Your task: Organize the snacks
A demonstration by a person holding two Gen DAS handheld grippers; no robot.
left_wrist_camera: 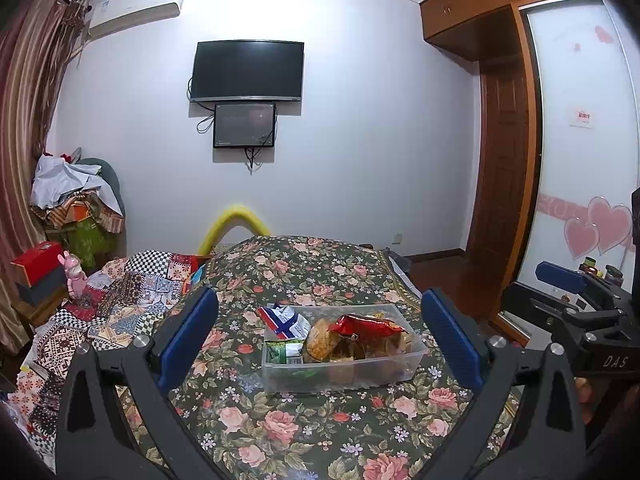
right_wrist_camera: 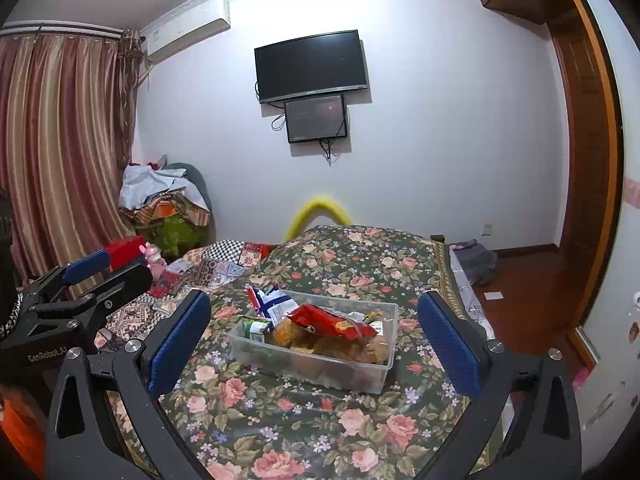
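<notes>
A clear plastic bin [left_wrist_camera: 280,380] [right_wrist_camera: 384,312] stands on the floral bed cover. It holds several snack packs: a red bag [left_wrist_camera: 370,325] [right_wrist_camera: 334,320] on top, a blue-and-white bag [left_wrist_camera: 286,320] [right_wrist_camera: 276,304], a green pack [left_wrist_camera: 286,351] [right_wrist_camera: 256,326] and brown snacks. My left gripper [left_wrist_camera: 320,336] is open and empty, held short of the bin. My right gripper [right_wrist_camera: 316,340] is open and empty, also short of the bin. Each gripper shows at the edge of the other's view: the right one [left_wrist_camera: 580,292], the left one [right_wrist_camera: 100,276].
The floral cover [left_wrist_camera: 304,432] [right_wrist_camera: 280,420] spans the bed. A patchwork quilt [left_wrist_camera: 120,304] [right_wrist_camera: 216,264] lies to the left with a pink toy [left_wrist_camera: 74,276] [right_wrist_camera: 154,258]. A clothes pile [left_wrist_camera: 76,200] stands by the curtain. Wooden floor [right_wrist_camera: 532,280] lies to the right.
</notes>
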